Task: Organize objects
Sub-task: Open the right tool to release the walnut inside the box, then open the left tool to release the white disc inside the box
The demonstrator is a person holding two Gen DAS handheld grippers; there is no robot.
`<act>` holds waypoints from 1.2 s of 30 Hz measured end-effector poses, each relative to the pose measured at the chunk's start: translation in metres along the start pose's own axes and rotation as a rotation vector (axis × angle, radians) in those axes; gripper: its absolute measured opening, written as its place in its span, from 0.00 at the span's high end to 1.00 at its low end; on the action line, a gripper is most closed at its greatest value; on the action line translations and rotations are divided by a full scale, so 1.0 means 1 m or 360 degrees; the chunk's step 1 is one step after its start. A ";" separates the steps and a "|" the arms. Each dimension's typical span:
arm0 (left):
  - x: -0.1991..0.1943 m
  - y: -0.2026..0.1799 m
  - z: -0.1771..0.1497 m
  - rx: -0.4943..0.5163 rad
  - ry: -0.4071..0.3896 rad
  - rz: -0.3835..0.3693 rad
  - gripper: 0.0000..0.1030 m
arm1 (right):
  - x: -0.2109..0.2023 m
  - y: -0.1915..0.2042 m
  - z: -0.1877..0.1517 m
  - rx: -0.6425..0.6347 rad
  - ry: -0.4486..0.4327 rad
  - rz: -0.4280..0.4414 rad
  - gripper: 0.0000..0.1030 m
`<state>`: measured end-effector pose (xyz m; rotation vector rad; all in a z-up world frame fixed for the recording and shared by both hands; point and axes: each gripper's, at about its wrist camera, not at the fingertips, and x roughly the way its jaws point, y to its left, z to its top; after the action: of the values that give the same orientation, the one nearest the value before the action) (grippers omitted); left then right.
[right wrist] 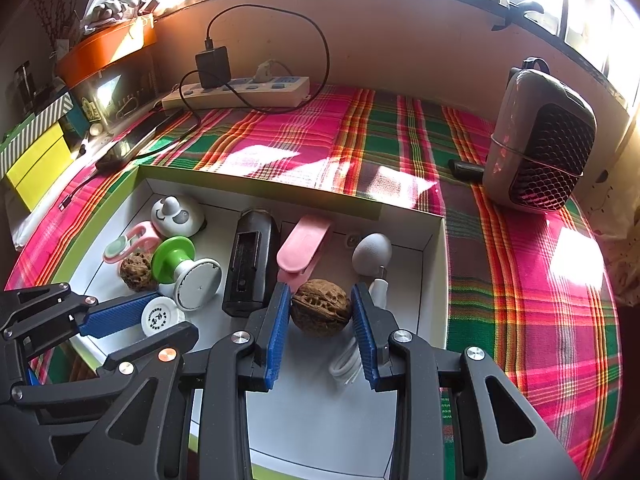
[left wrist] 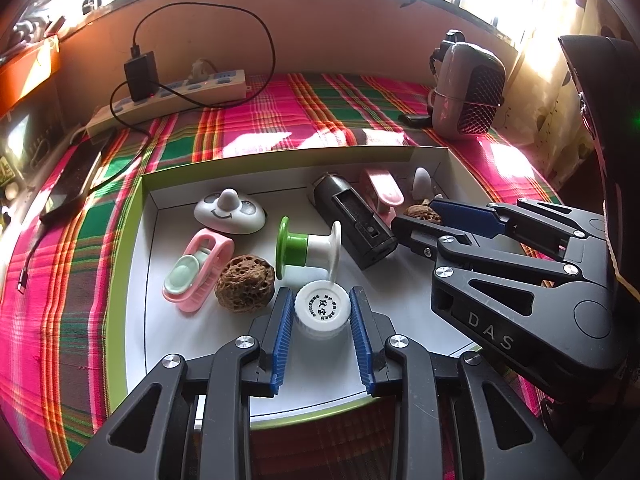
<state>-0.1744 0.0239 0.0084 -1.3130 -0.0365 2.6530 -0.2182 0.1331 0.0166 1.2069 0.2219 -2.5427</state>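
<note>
A shallow white box with a green rim lies on the plaid cloth and holds several small items. My left gripper stands with its blue pads on both sides of a white bottle cap on the box floor; contact is unclear. My right gripper brackets a brown walnut; its left pad touches it, a small gap shows on the right. A second walnut, a green and white spool, a black device and pink clips lie in the box.
A white smiley-face knob sits at the box's back left. A white cable lies under my right gripper. A power strip with a charger, a phone and a grey speaker stand on the cloth.
</note>
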 end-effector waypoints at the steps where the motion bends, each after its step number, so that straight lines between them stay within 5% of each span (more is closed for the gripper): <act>1: 0.000 0.000 0.000 0.0001 0.0000 0.0000 0.74 | 0.000 0.000 0.000 0.0001 -0.0001 0.0000 0.68; 36: -0.024 -0.001 -0.010 -0.0017 -0.0048 0.0022 0.71 | -0.029 0.005 -0.010 0.0069 -0.0051 -0.0022 0.62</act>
<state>-0.1525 0.0204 0.0212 -1.2810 -0.0460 2.6882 -0.1927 0.1375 0.0326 1.1832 0.1687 -2.5895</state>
